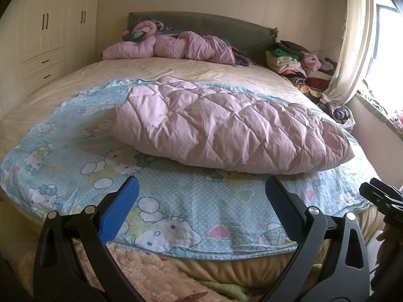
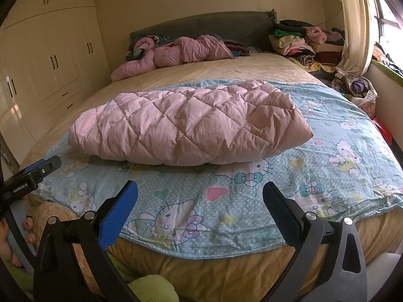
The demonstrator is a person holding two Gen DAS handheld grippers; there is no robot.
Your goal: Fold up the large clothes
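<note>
I am holding my left claw (image 1: 201, 193) and right claw (image 2: 200, 193) released, gripping nothing, near the folded pink quilted coat (image 2: 191, 125) lying on the bed (image 2: 226, 70).

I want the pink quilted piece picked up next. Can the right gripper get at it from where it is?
Probably yes. The right gripper has its jaws wide open and empty, aimed at the pink quilted piece, with only flat cartoon-print sheet between them. Nothing lies on top of the piece.

Pretty clearly a home bedroom: big bed with a grey padded headboard (image 1: 214, 26), cream built-in wardrobe doors (image 2: 50, 58), cream window curtain (image 1: 352, 37), piles of clothes (image 2: 302, 40).
</note>
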